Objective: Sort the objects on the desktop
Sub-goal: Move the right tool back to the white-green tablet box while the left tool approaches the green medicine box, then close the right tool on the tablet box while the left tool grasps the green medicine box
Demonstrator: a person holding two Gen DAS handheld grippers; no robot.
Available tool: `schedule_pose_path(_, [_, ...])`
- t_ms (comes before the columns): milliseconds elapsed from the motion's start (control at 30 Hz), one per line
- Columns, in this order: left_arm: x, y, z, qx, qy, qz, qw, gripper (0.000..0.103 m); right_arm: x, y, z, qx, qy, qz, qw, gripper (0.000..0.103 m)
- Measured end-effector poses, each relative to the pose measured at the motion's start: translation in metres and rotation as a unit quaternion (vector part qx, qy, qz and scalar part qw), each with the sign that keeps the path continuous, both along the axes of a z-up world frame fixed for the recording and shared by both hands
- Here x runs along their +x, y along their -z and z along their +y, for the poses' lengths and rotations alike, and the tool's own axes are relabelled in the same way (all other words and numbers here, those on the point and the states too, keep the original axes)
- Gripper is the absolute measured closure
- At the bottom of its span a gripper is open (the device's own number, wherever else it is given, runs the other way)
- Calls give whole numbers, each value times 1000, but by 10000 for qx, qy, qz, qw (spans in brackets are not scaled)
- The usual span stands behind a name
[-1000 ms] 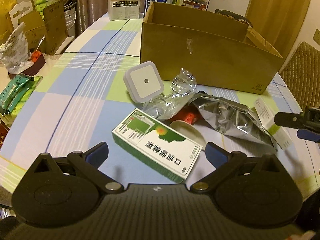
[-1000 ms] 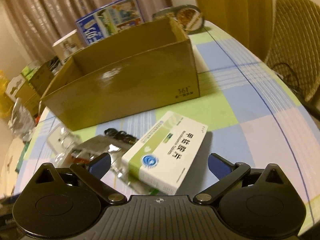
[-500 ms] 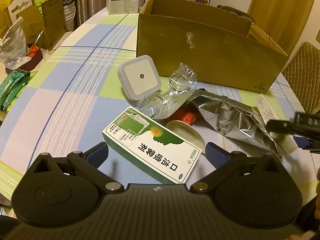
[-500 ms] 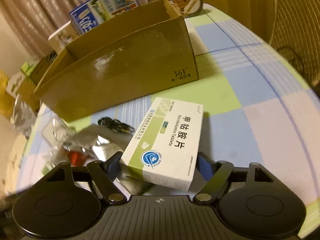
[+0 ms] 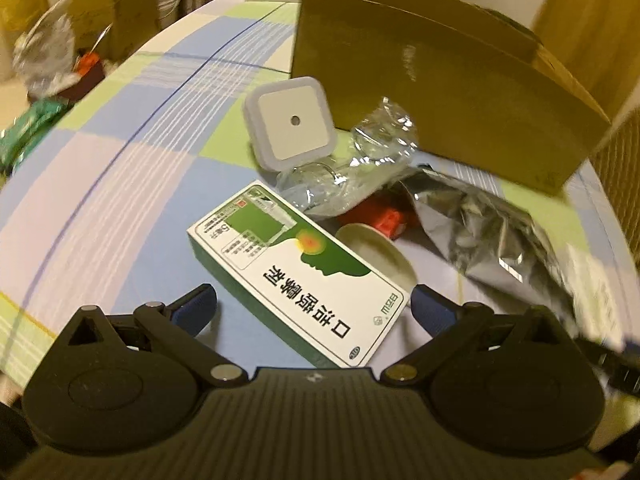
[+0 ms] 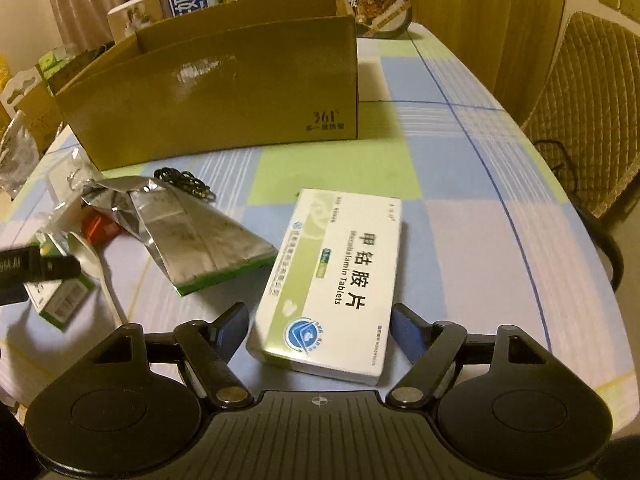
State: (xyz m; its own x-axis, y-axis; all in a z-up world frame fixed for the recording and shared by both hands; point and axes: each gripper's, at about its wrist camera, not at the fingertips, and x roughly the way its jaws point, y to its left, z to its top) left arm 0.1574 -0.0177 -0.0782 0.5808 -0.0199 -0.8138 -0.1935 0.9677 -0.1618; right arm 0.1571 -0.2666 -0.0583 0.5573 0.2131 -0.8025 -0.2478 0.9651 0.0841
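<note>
Two medicine boxes are waiting: my left hand-held gripper (image 5: 312, 308) is straddling the green box (image 5: 298, 274), wide open; my right hand-held gripper (image 6: 320, 326) is straddling the white tablet box (image 6: 334, 282), narrower but not gripping. Both are lying on the surface (image 6: 460, 240). Next I'm closing, then lifting toward the cardboard box (image 6: 224, 88).

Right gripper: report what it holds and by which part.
Nothing is held. The right gripper is open, its fingers either side of the near end of the white tablet box, with gaps showing on both sides.
</note>
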Motion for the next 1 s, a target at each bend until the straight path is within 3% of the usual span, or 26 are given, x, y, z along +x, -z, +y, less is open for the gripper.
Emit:
schedule_pose_path(200, [9, 3, 4, -146, -451, -14, 9989, 2, 3, 3, 2, -46, -68, -21, 10000, 26])
schedule_pose_path(333, [9, 2, 3, -21, -174, 13, 9998, 6, 4, 3, 2, -56, -114, -19, 9999, 26])
schedule_pose_path(500, [-2, -1, 0, 275, 398, 161, 9987, 25, 2, 2, 0, -49, -144, -60, 9999, 26])
schedule_pose_path(567, [-9, -3, 2, 465, 517, 218, 9973, 27, 0, 1, 0, -51, -147, -89, 9998, 26])
schedule_pose_path(667, [-20, -5, 10, 605, 456, 197, 9969, 28, -2, -1, 0, -69, -151, -148, 9998, 26])
schedule_pose_path(900, [-12, -9, 16, 493, 144, -144, 9986, 20, 0, -2, 3, -87, -103, -209, 9997, 26])
schedule_pose_path(967, [-6, -7, 15, 616, 149, -167, 9978, 23, 2, -3, 3, -110, -89, -249, 9996, 26])
schedule_pose_path(1000, [-3, -7, 14, 687, 173, -140, 9974, 31, 3, -3, 4, -131, -95, -258, 9995, 26])
